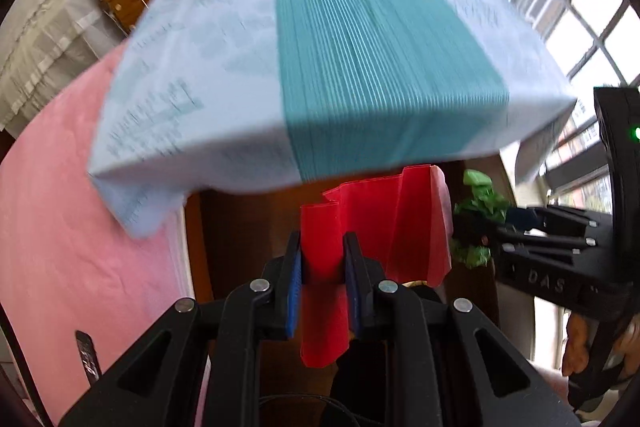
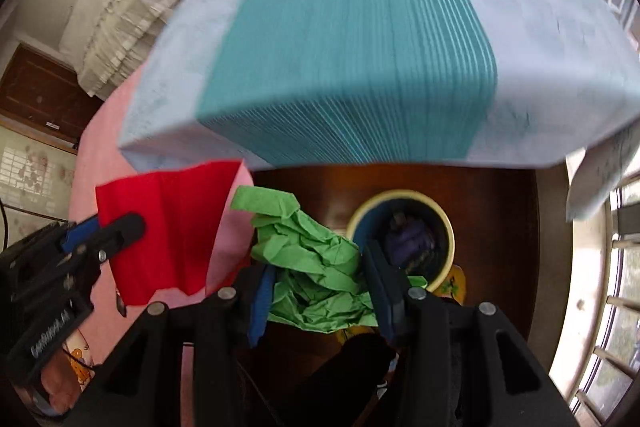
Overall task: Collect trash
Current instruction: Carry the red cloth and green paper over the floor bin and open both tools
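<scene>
While your left claw (image 1: 322, 279) clamps the red paper (image 1: 384, 223), your right claw (image 2: 320, 291) grips the crumpled green paper (image 2: 308, 247) beside the bin (image 2: 360, 215), below the cloth-covered worktop (image 2: 360, 47).

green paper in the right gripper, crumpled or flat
Crumpled: the green paper is a creased, bunched wad clamped in the right gripper.

Raised lettering "DAS" stands on the right gripper (image 1: 486, 227) frame. Print on the pale tablecloth (image 1: 168, 99) appears too blurred to read.
</scene>
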